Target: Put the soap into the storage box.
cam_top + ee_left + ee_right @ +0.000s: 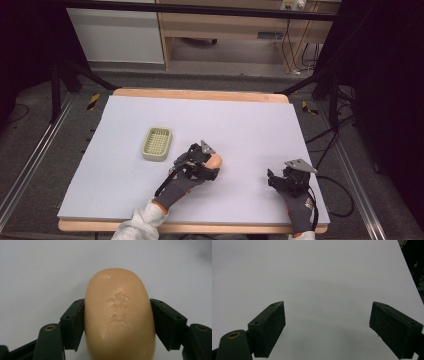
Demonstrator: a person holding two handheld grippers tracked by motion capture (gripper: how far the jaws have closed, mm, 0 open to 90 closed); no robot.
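From above, we see the left gripper [212, 162] near the counter's [240, 125] centre, clamped on a soap [216, 160]; a dish [157, 144] sits at its ten o'clock. The right gripper [274, 179] rests at four o'clock. Left gripper view: both pads [77, 320] press the soap's [120, 315] sides. Right gripper view: the right gripper [327, 327] gapes wide, holding nothing.

Peach soap bar [120, 317], pale green grid-patterned dish [157, 143], black left gripper [117, 322]
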